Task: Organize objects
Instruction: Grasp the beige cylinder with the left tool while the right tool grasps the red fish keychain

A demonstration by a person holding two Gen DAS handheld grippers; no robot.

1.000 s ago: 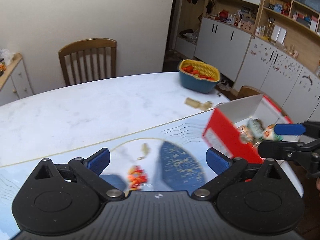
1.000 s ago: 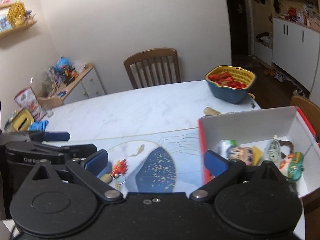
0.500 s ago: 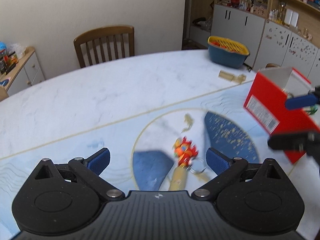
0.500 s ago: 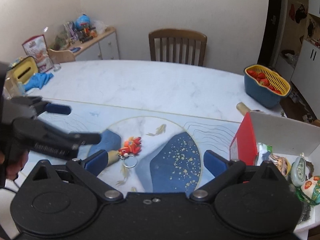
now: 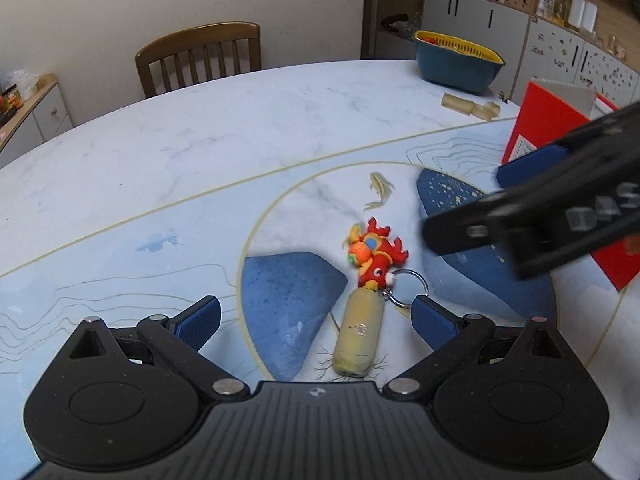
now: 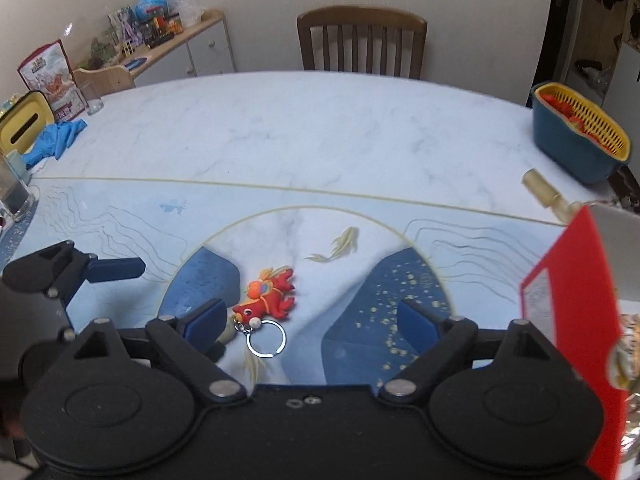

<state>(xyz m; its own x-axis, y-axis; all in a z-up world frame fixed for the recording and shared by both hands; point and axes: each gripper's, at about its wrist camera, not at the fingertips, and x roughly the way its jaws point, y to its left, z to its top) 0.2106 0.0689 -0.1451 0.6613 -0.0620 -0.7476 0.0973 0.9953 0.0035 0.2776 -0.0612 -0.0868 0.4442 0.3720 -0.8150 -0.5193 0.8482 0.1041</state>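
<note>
A red dragon keychain with a metal ring and a beige cylinder lies on the patterned mat. My left gripper is open, with the beige cylinder between its pads. My right gripper is open just above the keychain, whose ring lies between its pads. The right gripper also shows in the left wrist view, at the right. A red box with a white inside stands at the right and holds several small toys.
A blue basket with a yellow liner stands at the table's far right, a beige piece near it. A blue cloth, a glass and a yellow box are at the left. A wooden chair stands behind the table.
Both grippers have swung left, away from the red box, and moved down and closer to the keychain. Both stay open.
</note>
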